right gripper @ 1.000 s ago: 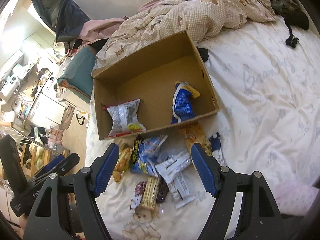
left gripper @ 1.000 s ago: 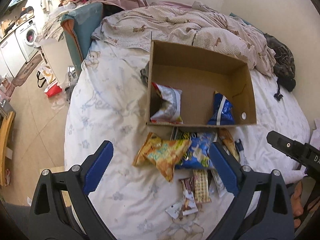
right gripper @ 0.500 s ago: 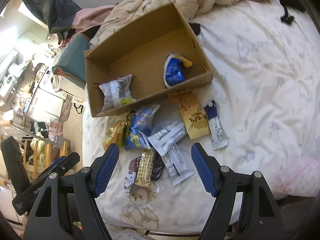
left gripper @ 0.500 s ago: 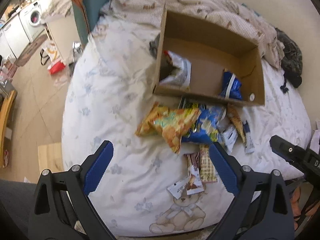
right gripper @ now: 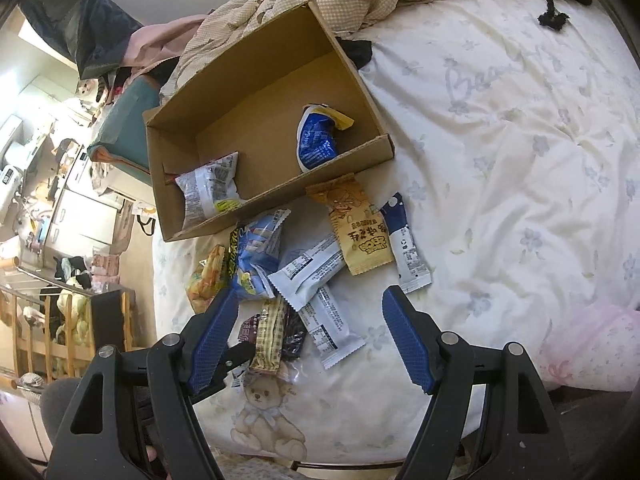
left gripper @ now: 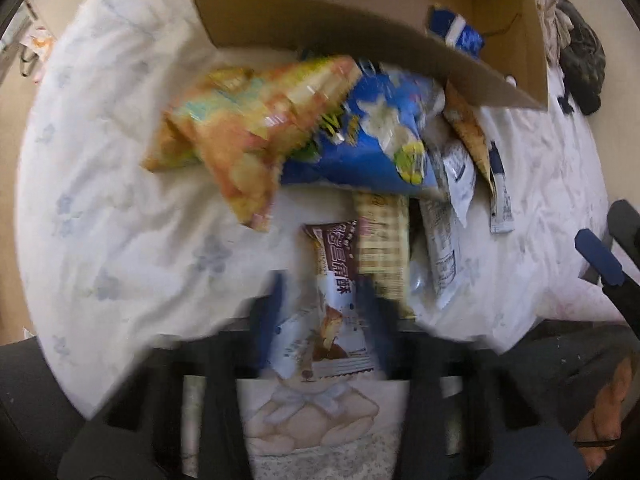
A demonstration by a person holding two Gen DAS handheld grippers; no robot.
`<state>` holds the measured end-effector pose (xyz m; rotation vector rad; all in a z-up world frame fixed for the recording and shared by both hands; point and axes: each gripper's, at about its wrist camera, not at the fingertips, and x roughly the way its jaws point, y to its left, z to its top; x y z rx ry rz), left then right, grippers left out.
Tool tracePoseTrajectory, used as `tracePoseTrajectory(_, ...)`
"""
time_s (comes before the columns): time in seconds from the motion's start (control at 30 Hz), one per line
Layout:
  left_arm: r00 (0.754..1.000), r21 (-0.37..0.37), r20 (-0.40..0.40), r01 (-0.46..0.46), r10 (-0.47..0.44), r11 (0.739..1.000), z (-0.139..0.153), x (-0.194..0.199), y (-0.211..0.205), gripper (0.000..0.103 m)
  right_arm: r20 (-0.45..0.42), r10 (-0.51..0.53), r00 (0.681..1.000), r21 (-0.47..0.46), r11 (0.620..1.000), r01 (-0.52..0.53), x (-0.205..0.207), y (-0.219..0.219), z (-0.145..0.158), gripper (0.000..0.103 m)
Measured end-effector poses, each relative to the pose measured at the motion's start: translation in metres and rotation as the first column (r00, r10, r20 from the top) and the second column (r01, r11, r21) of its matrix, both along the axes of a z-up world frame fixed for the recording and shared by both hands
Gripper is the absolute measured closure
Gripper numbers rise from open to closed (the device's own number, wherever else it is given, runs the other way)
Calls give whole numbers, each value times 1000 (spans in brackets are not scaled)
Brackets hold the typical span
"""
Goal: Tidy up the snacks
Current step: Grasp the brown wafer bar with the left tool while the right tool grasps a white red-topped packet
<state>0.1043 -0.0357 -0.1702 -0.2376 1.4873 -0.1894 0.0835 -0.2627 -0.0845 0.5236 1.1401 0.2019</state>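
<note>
Down drops the left tool (left gripper: pixel 320 312), jaws just closing onto the brown snack packet (left gripper: pixel 336 280) below the cardboard box (left gripper: pixel 360 36); right tool (right gripper: pixel 310 316) hangs open.

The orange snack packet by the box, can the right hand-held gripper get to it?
Probably yes. The right hand-held gripper is open and empty, and the orange snack packet lies flat on the bedsheet ahead with nothing on top. A white packet sits between them, though.

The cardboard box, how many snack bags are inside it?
2. A silver bag leans in the left end of the cardboard box; a blue bag stands near the right end. Nothing else shows inside.
</note>
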Motion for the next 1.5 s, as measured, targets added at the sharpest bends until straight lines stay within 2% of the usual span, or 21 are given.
tracePoseTrajectory(0.03, 1000, 2, -27, 17, -17, 1000, -2, 0, -2, 90, -3, -2, 1000, 0, 1000, 2, 1, -1, 0, 26)
tracePoseTrajectory(0.17, 998, 55, 67, 14, -17, 998, 22, -6, 1, 90, -4, -3, 1000, 8, 1000, 3, 2, -1, -1, 26)
tracePoseTrajectory(0.3, 994, 49, 109, -14, 8, 999, 42, -16, 11, 90, -8, 10, 1000, 10, 1000, -10, 4, 3, -2, 26)
tracePoseTrajectory(0.47, 970, 83, 244, -39, 18, 996, 82, -30, 24, 90, -24, 16, 1000, -2, 1000, -16, 5, 6, -4, 26)
tracePoseTrajectory(0.53, 959, 124, 282, -75, 38, 989, 90, -30, 35, 90, -52, 7, 999, -13, 1000, -7, 6, 5, -10, 26)
tracePoseTrajectory(0.67, 949, 112, 305, -117, 78, 987, 95, -28, 43, 90, -169, 2, 986, -20, 1000, -5, 11, 6, -36, 26)
tracePoseTrajectory(0.73, 940, 119, 331, -128, 82, 985, 100, -28, 46, 90, -210, 32, 977, -12, 999, -35, 15, 13, -46, 30)
tracePoseTrajectory(0.77, 935, 121, 344, -132, 83, 984, 103, -27, 47, 90, -224, 53, 973, -23, 998, -60, 17, 19, -50, 36)
tracePoseTrajectory(0.8, 932, 120, 351, -137, 87, 983, 105, -28, 47, 90, -231, 72, 970, -46, 995, -84, 19, 26, -53, 37)
tracePoseTrajectory(0.9, 928, 109, 358, -151, 103, 983, 107, -26, 50, 90, -254, 116, 960, -117, 982, -149, 27, 46, -63, 38)
tracePoseTrajectory(1.07, 936, 88, 332, -155, 117, 984, 101, -25, 52, 90, -317, 168, 934, -204, 949, -240, 38, 73, -86, 39)
tracePoseTrajectory(1.2, 934, 98, 334, -167, 126, 981, 100, -25, 54, 90, -307, 205, 930, -282, 913, -294, 39, 87, -89, 39)
tracePoseTrajectory(1.23, 934, 98, 332, -170, 128, 981, 99, -24, 55, 90, -301, 215, 929, -284, 910, -302, 38, 89, -88, 41)
tracePoseTrajectory(1.3, 934, 98, 331, -175, 133, 980, 98, -24, 54, 90, -298, 240, 924, -270, 907, -323, 38, 90, -87, 68)
tracePoseTrajectory(1.5, 928, 111, 347, -181, 133, 977, 99, -24, 54, 90, -252, 281, 926, -224, 914, -338, 27, 88, -68, 70)
